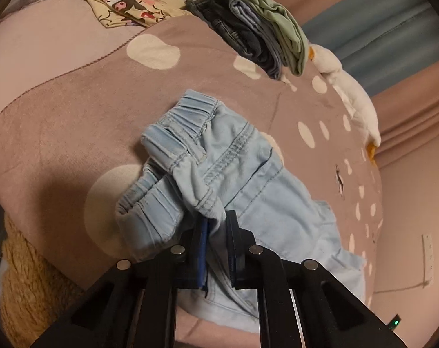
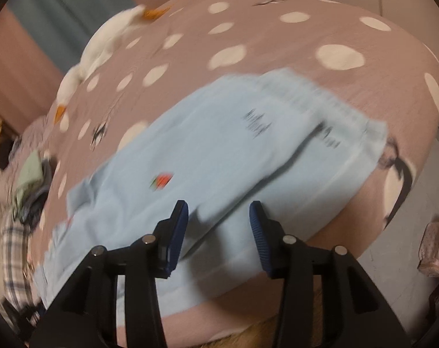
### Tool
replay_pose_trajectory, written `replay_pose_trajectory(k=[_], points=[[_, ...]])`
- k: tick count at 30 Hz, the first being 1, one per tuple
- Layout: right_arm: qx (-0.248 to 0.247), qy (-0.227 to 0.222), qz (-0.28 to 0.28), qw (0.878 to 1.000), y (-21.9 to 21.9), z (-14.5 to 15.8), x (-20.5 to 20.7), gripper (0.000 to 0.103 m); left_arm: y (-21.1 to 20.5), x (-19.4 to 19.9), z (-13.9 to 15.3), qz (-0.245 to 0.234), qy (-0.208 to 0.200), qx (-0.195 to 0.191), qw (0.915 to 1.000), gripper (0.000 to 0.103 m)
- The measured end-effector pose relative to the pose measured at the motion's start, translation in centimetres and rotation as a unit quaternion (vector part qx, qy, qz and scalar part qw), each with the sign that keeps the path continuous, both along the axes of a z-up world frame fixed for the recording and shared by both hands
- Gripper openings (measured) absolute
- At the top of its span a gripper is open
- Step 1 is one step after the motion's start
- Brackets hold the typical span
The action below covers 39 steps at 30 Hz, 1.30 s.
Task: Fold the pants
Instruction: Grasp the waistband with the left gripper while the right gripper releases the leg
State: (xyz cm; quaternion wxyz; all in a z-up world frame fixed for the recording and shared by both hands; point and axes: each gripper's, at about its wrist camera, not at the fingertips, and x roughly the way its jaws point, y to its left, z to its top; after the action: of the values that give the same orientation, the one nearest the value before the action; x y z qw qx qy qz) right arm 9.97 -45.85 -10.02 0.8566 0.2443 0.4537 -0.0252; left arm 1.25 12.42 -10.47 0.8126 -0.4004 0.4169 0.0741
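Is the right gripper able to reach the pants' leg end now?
Probably yes. The right gripper is open and hangs just over the light blue pants, and nothing lies between them. The view is blurred, so I cannot tell whether it touches.

We see a bed [image 1: 60, 133] under a brown dotted blanket [image 2: 277, 58], pink curtains [image 1: 416, 110] with a blue panel [image 1: 379, 37], dim warm light.

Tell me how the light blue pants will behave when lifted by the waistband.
The light blue pants are probably floppy: the waistband already bunches and folds near the left gripper. Likely light and not slippery; the legs should trail over the spotted blanket.
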Motion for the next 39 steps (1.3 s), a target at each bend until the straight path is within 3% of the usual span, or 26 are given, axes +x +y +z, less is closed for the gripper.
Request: replay_pose_trajectory(k=[2,4,5,8,12,15,17,19,21,22,24,26,28,31,34,35,37,39], points=[[0.012,0.007,-0.027,1.000,-2.0,-0.6,1.0,0.045,-0.2,-0.1,0.4,-0.001,-0.003,0.010,0.9999,0.009],[0.023,0.007,-0.036,0.999,-3.0,-0.9,2.1,0.027,-0.5,-0.2,0.8,-0.005,-0.004,0.019,0.9998,0.008],[0.024,0.011,-0.037,0.999,-3.4,-1.1,2.9,0.005,-0.5,-0.2,1.1,-0.006,-0.006,0.021,0.9997,0.008],[0.042,-0.001,-0.037,0.998,-3.7,0.1,3.6,0.004,-0.4,-0.7,2.5,-0.010,-0.020,0.022,0.9995,0.008],[0.010,-0.082,-0.056,0.995,-4.9,5.7,1.4,0.004,-1.2,-1.8,3.6,-0.039,-0.011,0.027,0.9988,0.008],[0.002,-0.087,-0.072,0.994,-6.6,6.2,-0.2,0.004,-2.2,-2.0,1.6,-0.071,0.024,0.037,0.9965,0.008],[-0.014,-0.045,-0.073,0.996,-7.1,3.9,0.1,0.006,-2.6,-1.6,-0.5,-0.071,0.063,0.047,0.9944,0.008],[-0.034,0.019,-0.072,0.997,-7.0,0.9,0.8,0.009,-2.7,-1.4,-0.9,-0.068,0.064,0.050,0.9944,0.008],[-0.056,0.047,-0.066,0.995,-6.7,-0.2,1.0,0.010,-2.9,-1.2,-0.4,-0.076,0.065,0.057,0.9933,0.008],[-0.068,0.046,-0.067,0.994,-6.7,0.1,1.0,0.015,-2.8,-1.1,-0.1,-0.083,0.067,0.062,0.9924,0.012],[-0.091,0.043,-0.067,0.993,-6.0,1.4,0.7,0.045,-2.5,-1.2,0.9,-0.083,0.065,0.068,0.9920,0.020],[-0.116,0.023,-0.056,0.991,-4.7,3.0,0.4,0.047,-1.9,-1.8,2.2,-0.068,0.053,0.079,0.9932,0.034],[-0.134,0.001,-0.015,0.991,-2.2,4.7,0.3,0.047,-1.1,-2.4,3.3,-0.054,0.028,0.088,0.9943,0.051],[-0.109,-0.035,0.076,0.991,2.8,6.5,1.2,0.047,-0.1,-1.6,3.5,-0.040,0.009,0.098,0.9944,0.056],[-0.081,-0.058,0.185,0.978,8.8,7.2,2.2,0.047,0.9,-0.4,1.8,-0.023,0.022,0.084,0.9960,0.056],[-0.073,-0.059,0.215,0.972,10.8,7.2,2.5,0.047,1.1,-0.3,1.3,-0.020,0.026,0.079,0.9963,0.053],[-0.061,-0.055,0.281,0.956,15.5,6.9,3.1,0.047,0.9,-0.3,0.2,-0.009,0.049,0.100,0.9937,0.029],[-0.062,-0.056,0.334,0.939,19.5,6.7,3.4,0.046,1.0,-0.8,-0.5,-0.005,0.053,0.105,0.9930,0.029]])
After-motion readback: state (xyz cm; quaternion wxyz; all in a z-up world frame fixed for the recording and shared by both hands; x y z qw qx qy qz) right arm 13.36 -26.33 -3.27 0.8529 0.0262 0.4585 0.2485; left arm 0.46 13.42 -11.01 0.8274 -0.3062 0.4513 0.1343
